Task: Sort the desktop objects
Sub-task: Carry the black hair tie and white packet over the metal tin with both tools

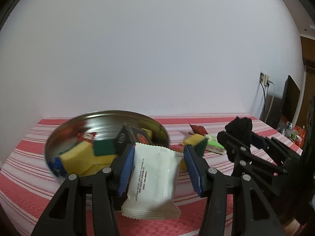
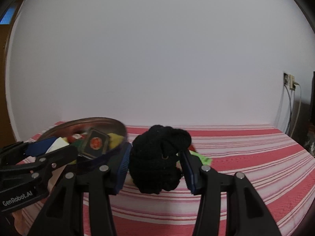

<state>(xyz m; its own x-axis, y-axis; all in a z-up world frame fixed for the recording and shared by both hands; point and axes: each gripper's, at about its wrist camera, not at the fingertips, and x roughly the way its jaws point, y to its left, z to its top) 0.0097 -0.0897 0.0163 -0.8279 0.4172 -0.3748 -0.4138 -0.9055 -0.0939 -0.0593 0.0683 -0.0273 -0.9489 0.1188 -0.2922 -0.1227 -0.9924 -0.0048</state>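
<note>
The left gripper (image 1: 159, 169) is clamped on a white foil sachet (image 1: 153, 179), its blue ribbed pads pressing the sachet's crimped sides, so it hangs just in front of the metal bowl's (image 1: 65, 126) near rim. The right gripper (image 2: 155, 165) is closed around a bundle of black knitted fabric (image 2: 159, 157), soft and lumpy, held above the striped tablecloth (image 2: 246, 167).

The bowl is round, shiny steel, and sits towards the far left corner of the table, close to the back edge where the cloth meets the plain wall. Inside lie yellow sponges (image 1: 76, 157) with green scouring faces, a dark flat box (image 2: 95, 143) leaning on edge, and small red packets (image 1: 86, 136). Just right of the bowl, on the cloth, rest another yellow-and-green sponge (image 1: 196, 141), a red sachet (image 1: 197, 128) and a green packet (image 1: 215, 146).

The cloth is woven, red with pale stripes. Its whole right half up to the right edge lies bare, with open room there. Cables hang from a wall socket (image 2: 289, 81) beyond the right edge.
</note>
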